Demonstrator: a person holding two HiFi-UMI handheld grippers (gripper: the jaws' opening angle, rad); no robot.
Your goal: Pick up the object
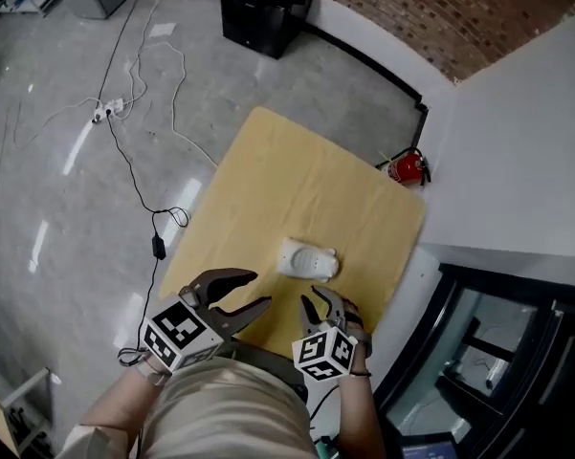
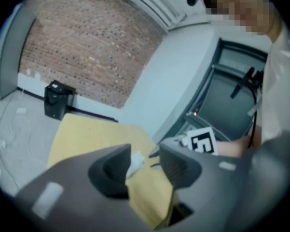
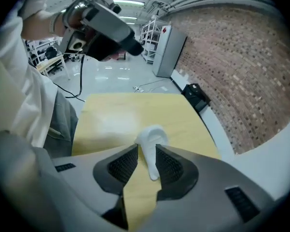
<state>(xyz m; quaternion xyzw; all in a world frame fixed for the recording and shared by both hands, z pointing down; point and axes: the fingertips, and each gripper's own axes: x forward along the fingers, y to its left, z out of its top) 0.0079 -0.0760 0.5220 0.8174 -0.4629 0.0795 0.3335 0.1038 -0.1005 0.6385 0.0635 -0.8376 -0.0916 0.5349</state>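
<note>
The white moulded plastic object point(image 1: 308, 260), smooth and rounded with a raised ridged top and a narrow tail, is lying on the pale yellow wooden table point(image 1: 297, 180), towards its near edge. The right gripper point(image 1: 327, 306) is hovering just short of it, its jaws standing slightly apart and framing the tail without pressing on it. The left gripper point(image 1: 262, 289) is hanging beside it over the table edge, its jaws parted and holding nothing. Each gripper's cube is showing black-and-white square markers.

workshop hall: brick wall point(image 3: 241, 71), glossy concrete floor point(image 1: 57, 161), racks point(image 3: 151, 32)
</note>
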